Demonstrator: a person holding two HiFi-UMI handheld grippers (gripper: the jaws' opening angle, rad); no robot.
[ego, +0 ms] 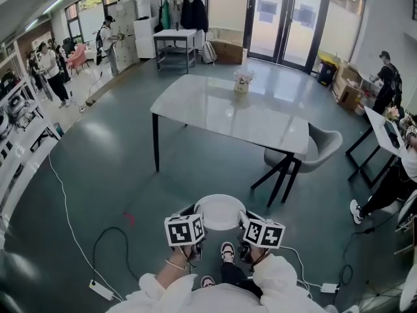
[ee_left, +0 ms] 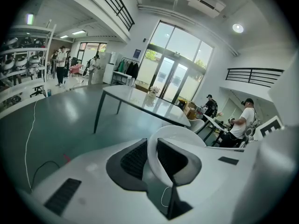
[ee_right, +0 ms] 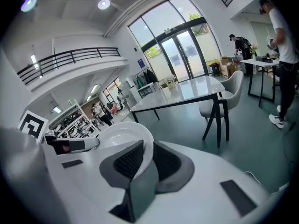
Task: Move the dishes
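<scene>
The hard grey floor (ego: 98,168) is the biggest hazard, since the white dish (ego: 220,212) hangs in the air in front of the person, over no surface, and any slip would send it straight down. The long white table (ego: 215,113), probably where the dish is headed, stands well ahead. That leaves a long carry in which the grip has to hold. A grey chair (ego: 324,145) sits at the table's near right corner, and an approach on that side could bump an arm. The dish is carried by its edge alone. The left gripper (ee_left: 152,160) has its jaws clamped on the rim at one side, and the right gripper (ee_right: 144,158) is clamped on the opposite rim. If the two hands spread, squeeze inward or tilt unevenly, the thin, smooth rim could twist out of the dark ribbed pads (ee_left: 135,160). The smallest risk is a black cable (ego: 98,240) looping across the floor near the person's feet, and a snagged foot would jolt both arms.
</scene>
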